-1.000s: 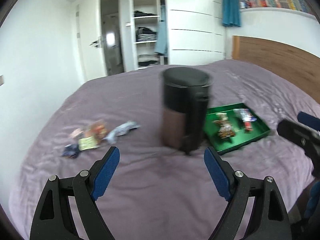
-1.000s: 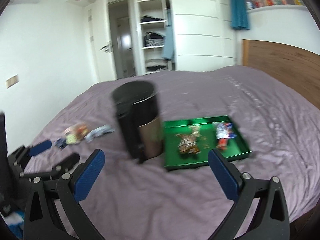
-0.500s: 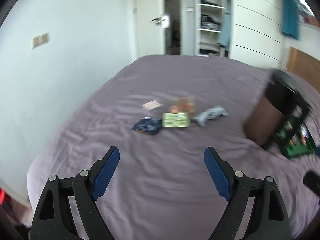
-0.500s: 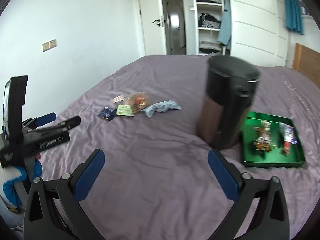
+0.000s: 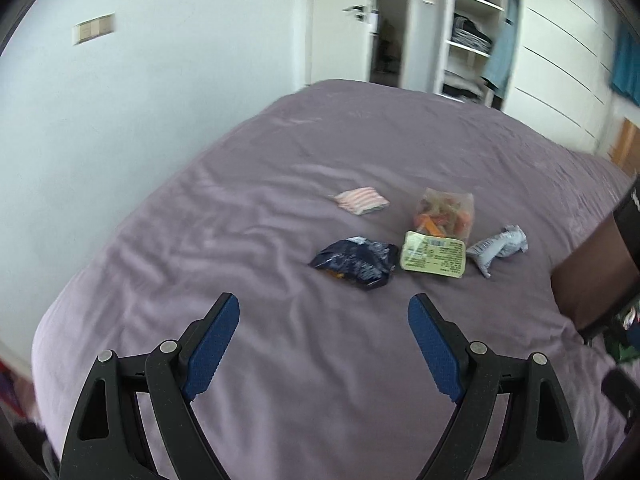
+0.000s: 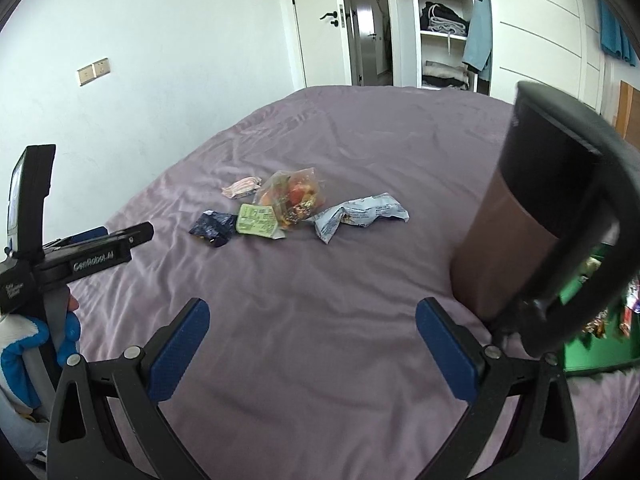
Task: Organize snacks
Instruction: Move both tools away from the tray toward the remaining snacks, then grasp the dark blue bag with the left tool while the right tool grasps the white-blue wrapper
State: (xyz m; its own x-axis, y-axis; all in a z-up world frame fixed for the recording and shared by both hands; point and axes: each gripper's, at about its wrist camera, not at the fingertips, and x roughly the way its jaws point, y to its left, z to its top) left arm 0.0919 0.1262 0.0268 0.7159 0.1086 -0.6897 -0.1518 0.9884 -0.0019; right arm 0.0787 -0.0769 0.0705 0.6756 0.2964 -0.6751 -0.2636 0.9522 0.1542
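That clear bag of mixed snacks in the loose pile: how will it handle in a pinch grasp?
The clear bag looks puffy and crinkled, so probably floppy and light. Its glossy film may slip. It overlaps the green packet, which might drag along.

green tray partly hidden behind bin

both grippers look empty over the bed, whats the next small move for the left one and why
Probably ease the left gripper forward and down toward the dark blue snack packet. Its jaws are open and empty, and that packet is the nearest of the loose snacks on the purple bedspread, lying just ahead of the fingertips. The green tray already holds some snacks.
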